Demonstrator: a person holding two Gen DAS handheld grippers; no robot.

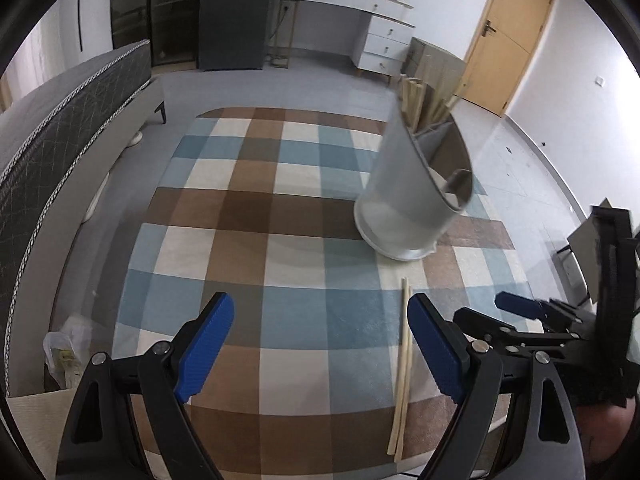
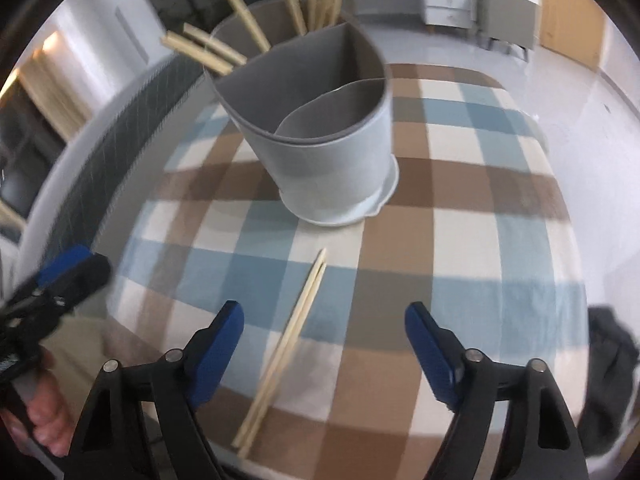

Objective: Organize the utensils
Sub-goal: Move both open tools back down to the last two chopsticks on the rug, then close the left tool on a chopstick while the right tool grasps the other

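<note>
A grey utensil holder (image 1: pixel 408 196) with inner dividers stands on the checkered tablecloth (image 1: pixel 248 208); several wooden chopsticks (image 1: pixel 416 98) stick up from its back compartment. It also shows in the right wrist view (image 2: pixel 320 148), with its chopsticks (image 2: pixel 248 20). A pair of wooden chopsticks (image 1: pixel 403 364) lies flat on the cloth in front of the holder, also in the right wrist view (image 2: pixel 286 350). My left gripper (image 1: pixel 320 344) is open and empty, left of the pair. My right gripper (image 2: pixel 324 350) is open and empty, above the pair; it also shows in the left wrist view (image 1: pixel 524 306).
A bed with a dark quilted mattress (image 1: pixel 60 128) runs along the table's left. A plastic bag (image 1: pixel 64 352) lies by the table's near left corner. A white dresser (image 1: pixel 384 36), a dark fridge (image 1: pixel 232 20) and a wooden door (image 1: pixel 508 36) stand at the back. Dark cloth (image 2: pixel 608 380) lies at right.
</note>
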